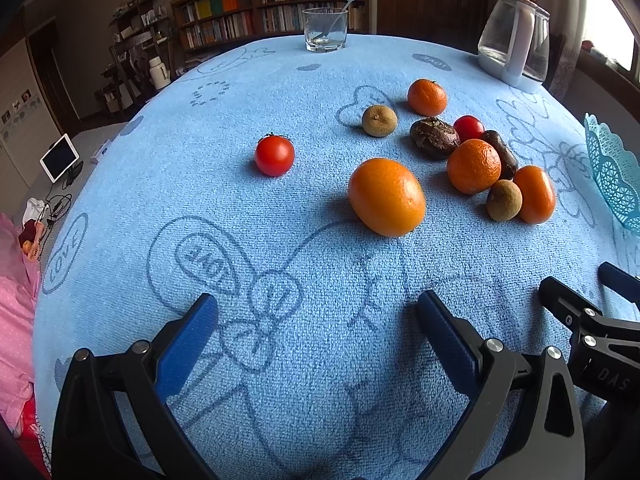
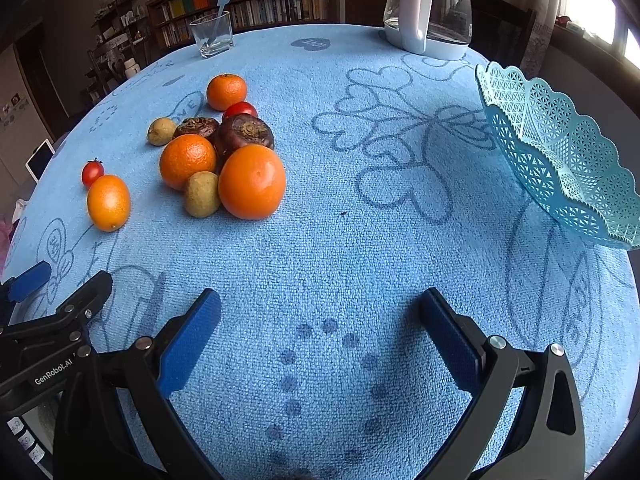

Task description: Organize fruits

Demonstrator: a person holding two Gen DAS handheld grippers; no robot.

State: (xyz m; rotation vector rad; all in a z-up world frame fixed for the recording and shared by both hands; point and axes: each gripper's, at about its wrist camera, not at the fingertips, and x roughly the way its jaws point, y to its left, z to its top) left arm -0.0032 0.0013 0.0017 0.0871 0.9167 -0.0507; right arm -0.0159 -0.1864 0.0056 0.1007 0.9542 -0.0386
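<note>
Fruits lie on a blue towel-covered table [image 1: 280,240]. An oval orange fruit [image 1: 386,197] [image 2: 108,202] sits nearest my left gripper [image 1: 318,308], which is open and empty above the cloth. A lone red tomato [image 1: 274,155] [image 2: 92,172] lies to its left. A cluster holds oranges [image 1: 473,166] [image 2: 252,182], two dark brown fruits [image 1: 434,138] [image 2: 244,132], small greenish-brown fruits [image 1: 504,200] [image 2: 202,193] and a second tomato [image 1: 469,128] [image 2: 240,109]. The teal lattice basket [image 1: 612,176] [image 2: 560,152] stands at the right. My right gripper [image 2: 320,308] is open and empty, short of the fruits.
A glass with a spoon [image 1: 325,30] [image 2: 212,34] stands at the table's far edge, a glass kettle [image 1: 516,40] [image 2: 430,8] at the far right. Bookshelves [image 1: 272,4] fill the room behind. The right gripper's fingers [image 1: 568,300] show beside my left one.
</note>
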